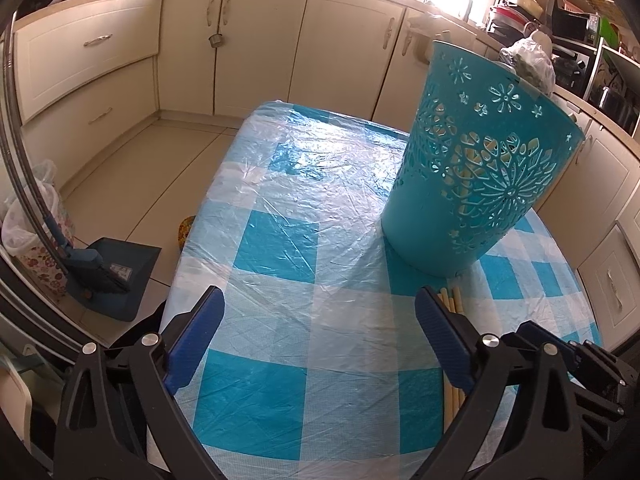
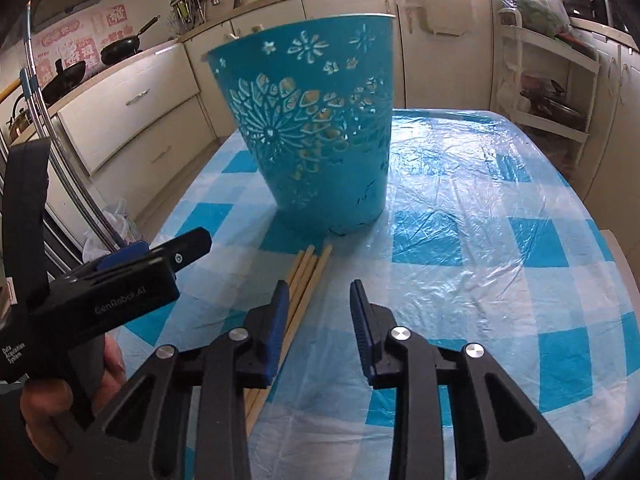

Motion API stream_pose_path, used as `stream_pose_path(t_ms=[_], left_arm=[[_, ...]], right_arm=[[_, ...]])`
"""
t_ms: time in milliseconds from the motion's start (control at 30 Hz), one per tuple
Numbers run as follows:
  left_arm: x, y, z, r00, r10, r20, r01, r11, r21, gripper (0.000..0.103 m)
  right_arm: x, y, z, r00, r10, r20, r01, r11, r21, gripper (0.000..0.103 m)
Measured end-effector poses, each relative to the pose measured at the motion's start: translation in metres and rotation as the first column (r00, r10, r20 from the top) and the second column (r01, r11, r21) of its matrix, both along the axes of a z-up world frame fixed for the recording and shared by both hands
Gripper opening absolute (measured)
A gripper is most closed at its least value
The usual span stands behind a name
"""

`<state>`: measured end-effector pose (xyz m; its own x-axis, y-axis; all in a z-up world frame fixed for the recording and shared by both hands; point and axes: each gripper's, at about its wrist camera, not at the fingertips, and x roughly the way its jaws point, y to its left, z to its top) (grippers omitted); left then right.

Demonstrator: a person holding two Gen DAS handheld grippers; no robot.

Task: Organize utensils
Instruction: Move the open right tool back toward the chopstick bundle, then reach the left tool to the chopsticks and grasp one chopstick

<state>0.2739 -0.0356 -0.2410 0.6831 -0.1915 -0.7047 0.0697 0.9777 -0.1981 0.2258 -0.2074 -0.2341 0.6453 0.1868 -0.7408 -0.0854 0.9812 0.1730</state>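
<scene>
A teal cut-out basket [image 1: 480, 168] [image 2: 316, 128] stands upright on the checked table [image 2: 480, 240]. Pale sticks show through its holes [image 1: 466, 184]. Several wooden chopsticks [image 2: 306, 276] [image 1: 452, 300] lie together on the cloth just in front of the basket. My right gripper [image 2: 319, 288] hovers low over the table, open with a narrow, empty gap; the chopsticks lie just outside its left finger [image 2: 280, 312]. My left gripper [image 1: 320, 296] is wide open and empty, and the chopsticks pass to the right of its right finger [image 1: 436, 320]. A hand [image 2: 52, 404] holds it at the left of the right wrist view.
Crinkled clear plastic covers the blue-and-white tablecloth [image 1: 300, 220]. Cream kitchen cabinets [image 1: 260, 40] ring the room. A blue dustpan with brush [image 1: 112, 272] sits on the floor left of the table. A white shelf rack with pots [image 2: 548, 96] stands beyond the table's far right.
</scene>
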Motion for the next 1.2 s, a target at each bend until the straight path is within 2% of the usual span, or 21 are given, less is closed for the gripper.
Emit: stream_pose_path(t_ms=[467,667,867,933,1067,1200], left_arm=[[0.0,0.0,0.0,1.0,0.001,0.0,-0.001,1.0,-0.003,0.093],[0.0,0.001,-0.001,1.0,0.0,0.0,0.0,1.0,0.0,0.093],[0.0,-0.003,-0.002,1.0,-0.012,-0.003,0.012,1.0,0.006,0.093],[0.0,-0.009,-0.003,0.999,-0.043,-0.013,0.043,0.999,0.029,0.093],[-0.004,-0.036,-0.004,0.988,-0.155,-0.027,0.157,0.98,0.121,0.093],[-0.006,-0.052,-0.008,0.98,-0.193,-0.057,0.2,0.964,0.174,0.093]], right_arm=[[0.017,0.012,-0.02,0.998,-0.002,-0.063,-0.001,0.999,-0.045,0.024],[0.017,0.012,-0.02,0.997,0.031,-0.072,-0.036,0.996,-0.077,0.01],[0.003,-0.001,-0.016,0.99,0.108,-0.094,-0.12,0.984,-0.134,0.009],[-0.003,-0.011,-0.015,0.989,0.112,-0.1,-0.126,0.981,-0.147,0.009],[-0.007,-0.032,-0.017,0.992,0.076,-0.099,-0.086,0.991,-0.101,0.009],[-0.007,-0.035,-0.019,0.994,0.066,-0.09,-0.07,0.996,-0.049,0.009]])
